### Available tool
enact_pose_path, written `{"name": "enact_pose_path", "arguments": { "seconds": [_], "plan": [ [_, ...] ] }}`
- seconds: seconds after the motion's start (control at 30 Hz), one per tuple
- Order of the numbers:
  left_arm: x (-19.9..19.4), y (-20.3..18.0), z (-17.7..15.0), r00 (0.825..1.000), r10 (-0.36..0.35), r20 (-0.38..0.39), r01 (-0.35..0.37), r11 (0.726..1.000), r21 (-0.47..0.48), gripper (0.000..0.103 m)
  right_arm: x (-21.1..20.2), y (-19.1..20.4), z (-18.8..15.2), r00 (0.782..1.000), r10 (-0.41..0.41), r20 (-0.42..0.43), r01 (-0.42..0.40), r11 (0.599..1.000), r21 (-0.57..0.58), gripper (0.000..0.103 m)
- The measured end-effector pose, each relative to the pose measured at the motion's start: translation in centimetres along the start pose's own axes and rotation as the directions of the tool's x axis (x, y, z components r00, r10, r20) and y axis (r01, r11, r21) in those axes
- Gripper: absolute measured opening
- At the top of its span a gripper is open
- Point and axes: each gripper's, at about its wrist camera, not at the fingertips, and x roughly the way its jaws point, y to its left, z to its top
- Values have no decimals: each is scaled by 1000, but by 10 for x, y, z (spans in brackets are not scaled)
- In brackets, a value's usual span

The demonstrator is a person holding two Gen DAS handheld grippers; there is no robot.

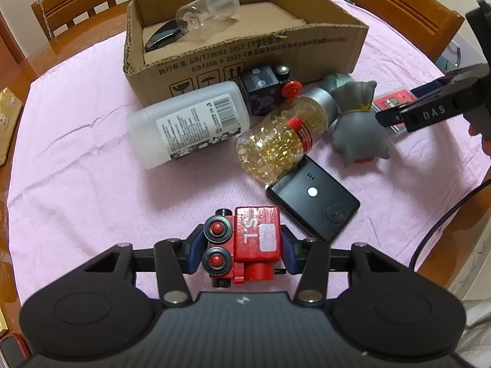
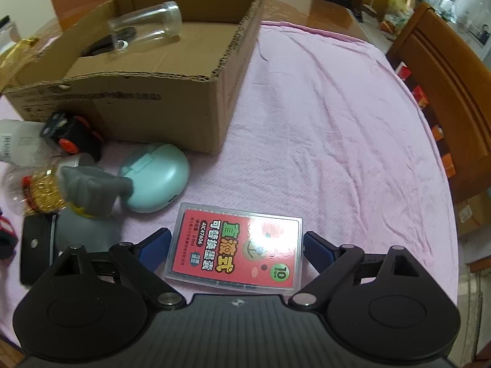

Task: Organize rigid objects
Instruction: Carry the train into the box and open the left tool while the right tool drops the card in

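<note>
The left gripper [image 1: 242,250] is pinching a red toy train [image 1: 242,240] between its blue pads, one pad pressing on each side. Just beyond the train and to its right, a black card-shaped device [image 1: 313,204] is lying flat on the pink cloth [image 1: 76,168] covering the desk. Further ahead, a capsule bottle [image 1: 282,141] full of gold beads is lying on its side, touching the device's far corner. Left of it a white bottle [image 1: 187,125] is lying too, and a grey figure [image 1: 359,128] is sitting to the right. Behind these, a black toy block [image 1: 264,87] with red wheels is resting against the cardboard box [image 1: 245,58]. Inside the box, at its far left, a clear jar [image 1: 208,7] is lying over a black object [image 1: 162,38].

The right gripper [image 2: 236,245] is standing spread wide, its fingers flanking a clear plastic case [image 2: 236,245] with a red label; gaps are showing between pads and case, so nothing is being squeezed. The case is lying flat on the cloth between the fingers. Ahead and to the left, a mint green case [image 2: 156,181] is sitting beside the grey figure. The box is standing further off on the left, with bare cloth stretching ahead and to the right. Wooden chairs [image 2: 445,92] are standing past the desk edge.
</note>
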Motion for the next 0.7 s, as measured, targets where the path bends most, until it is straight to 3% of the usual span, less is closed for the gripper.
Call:
{"name": "enact_pose_path", "arguments": {
  "seconds": [0.43, 0.7],
  "plan": [
    [-35, 2, 24, 999, -16, 30, 15, 1000, 13, 48, -32, -5, 5, 999, 40, 13, -39, 997, -68, 95],
    [-67, 6, 64, 992, -18, 125, 13, 999, 40, 48, -76, 0, 25, 992, 98, 74, -84, 981, -173, 95]
  ]
}}
